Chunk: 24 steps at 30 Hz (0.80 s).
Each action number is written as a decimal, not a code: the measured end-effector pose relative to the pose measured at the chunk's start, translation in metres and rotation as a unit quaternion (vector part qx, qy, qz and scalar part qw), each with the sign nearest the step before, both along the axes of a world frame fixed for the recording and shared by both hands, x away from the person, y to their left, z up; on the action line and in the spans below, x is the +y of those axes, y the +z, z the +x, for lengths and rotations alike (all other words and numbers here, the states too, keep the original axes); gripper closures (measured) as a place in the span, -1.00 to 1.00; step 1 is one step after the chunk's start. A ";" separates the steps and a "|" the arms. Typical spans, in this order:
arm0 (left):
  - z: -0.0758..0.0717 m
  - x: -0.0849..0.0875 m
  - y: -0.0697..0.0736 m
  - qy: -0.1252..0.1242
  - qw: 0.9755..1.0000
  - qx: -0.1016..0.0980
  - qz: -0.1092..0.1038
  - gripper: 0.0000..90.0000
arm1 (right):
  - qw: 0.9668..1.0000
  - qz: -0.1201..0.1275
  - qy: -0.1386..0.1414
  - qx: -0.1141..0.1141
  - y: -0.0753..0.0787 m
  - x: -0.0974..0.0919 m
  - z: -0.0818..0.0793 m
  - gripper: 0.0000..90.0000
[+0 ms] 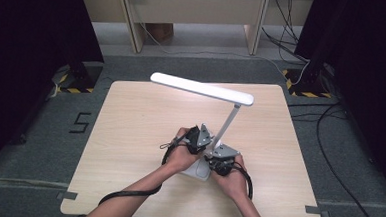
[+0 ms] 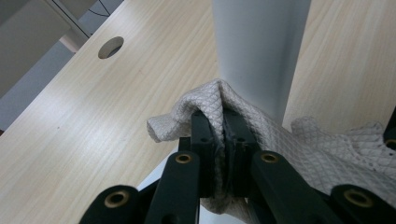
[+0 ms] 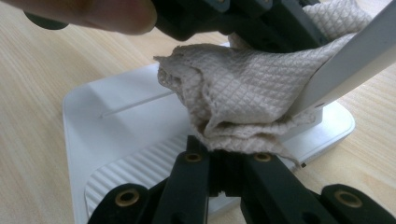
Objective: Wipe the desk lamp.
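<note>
A white desk lamp stands near the front middle of the wooden table (image 1: 130, 115), with its long head (image 1: 202, 89) on a slanted stem (image 1: 229, 123) over a flat base (image 1: 197, 171). A beige quilted cloth (image 2: 275, 140) is wrapped against the stem (image 2: 257, 51) low down. My left gripper (image 2: 219, 120) is shut on a fold of that cloth right at the stem. My right gripper (image 3: 224, 148) is shut on the cloth's lower bunch (image 3: 243, 88), just above the ribbed lamp base (image 3: 126, 126). In the high view the left gripper (image 1: 199, 139) and right gripper (image 1: 222, 159) sit close together at the stem's foot.
A round cable hole (image 2: 110, 47) is cut in the tabletop beyond the lamp. A finger (image 3: 93, 11) of the other hand is near the top of the right gripper view. Black cables (image 1: 324, 145) trail over the floor to the right. Dark curtains flank the table.
</note>
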State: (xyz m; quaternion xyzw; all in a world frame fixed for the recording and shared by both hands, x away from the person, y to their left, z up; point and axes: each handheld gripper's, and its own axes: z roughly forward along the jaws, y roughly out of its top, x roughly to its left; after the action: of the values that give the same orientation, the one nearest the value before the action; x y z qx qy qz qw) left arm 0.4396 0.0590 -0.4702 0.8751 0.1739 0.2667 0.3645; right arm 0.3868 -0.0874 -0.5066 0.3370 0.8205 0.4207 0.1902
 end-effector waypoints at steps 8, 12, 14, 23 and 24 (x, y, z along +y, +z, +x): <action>0.002 0.003 0.001 0.001 1.000 0.009 -0.009 0.87 | 1.000 0.002 -0.001 0.002 0.000 0.000 0.000 0.97; 0.001 0.008 0.005 0.004 1.000 0.010 -0.020 0.87 | 1.000 0.000 -0.009 0.004 0.001 0.000 0.000 0.85; 0.001 0.011 0.008 0.005 1.000 0.010 -0.025 0.87 | 1.000 -0.001 -0.014 0.006 0.002 0.000 0.000 0.69; -0.006 0.028 0.021 0.011 0.999 -0.001 -0.049 0.87 | 0.999 0.000 -0.026 0.027 0.027 -0.006 -0.014 0.27; -0.007 0.029 0.022 0.012 0.999 -0.001 -0.051 0.87 | 0.999 0.003 -0.027 0.021 0.033 -0.007 -0.017 0.22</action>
State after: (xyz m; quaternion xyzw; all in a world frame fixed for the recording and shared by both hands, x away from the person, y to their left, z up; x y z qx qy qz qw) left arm 0.4324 0.0884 -0.4484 0.8532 0.1970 0.2628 0.4053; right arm 0.3699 -0.0944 -0.4735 0.3686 0.8136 0.4107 0.1828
